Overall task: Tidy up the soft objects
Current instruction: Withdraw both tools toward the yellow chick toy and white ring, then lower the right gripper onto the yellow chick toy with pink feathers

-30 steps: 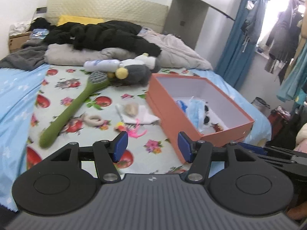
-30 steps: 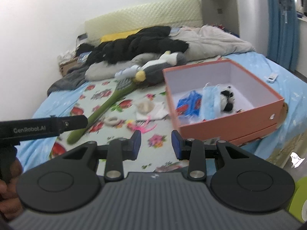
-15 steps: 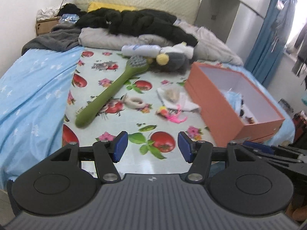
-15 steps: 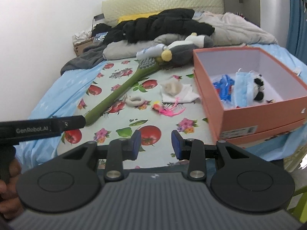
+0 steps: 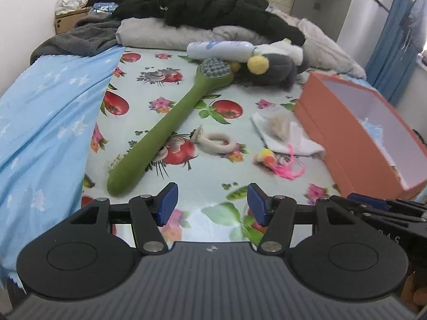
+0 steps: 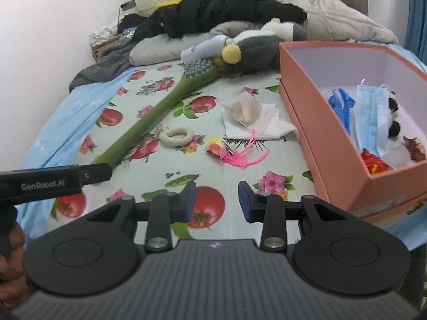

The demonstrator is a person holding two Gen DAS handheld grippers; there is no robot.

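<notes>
On the fruit-print sheet lie a long green brush (image 5: 170, 125) (image 6: 157, 114), a cream fabric ring (image 5: 216, 141) (image 6: 177, 134), a pink feather toy (image 5: 277, 162) (image 6: 234, 153), and a white cloth with a beige pouch (image 5: 283, 130) (image 6: 253, 117). A grey plush toy (image 5: 272, 69) (image 6: 256, 48) rests farther back. The open orange box (image 5: 347, 138) (image 6: 320, 122) at right holds blue masks (image 6: 373, 112) and small items. My left gripper (image 5: 210, 205) is open and empty near the bed's front. My right gripper (image 6: 216, 200) is open and empty, close to the box's near corner.
A white bottle (image 5: 221, 49) lies behind the brush head. Black clothing (image 5: 208, 10), a grey pillow and blankets are piled at the headboard. A light blue sheet (image 5: 40, 122) covers the left side. Blue curtain (image 5: 397, 40) hangs right. The left gripper's body (image 6: 53, 181) shows in the right wrist view.
Both grippers have moved forward and down toward the bed; the objects on the sheet now appear larger and closer. Jaw widths look unchanged.
</notes>
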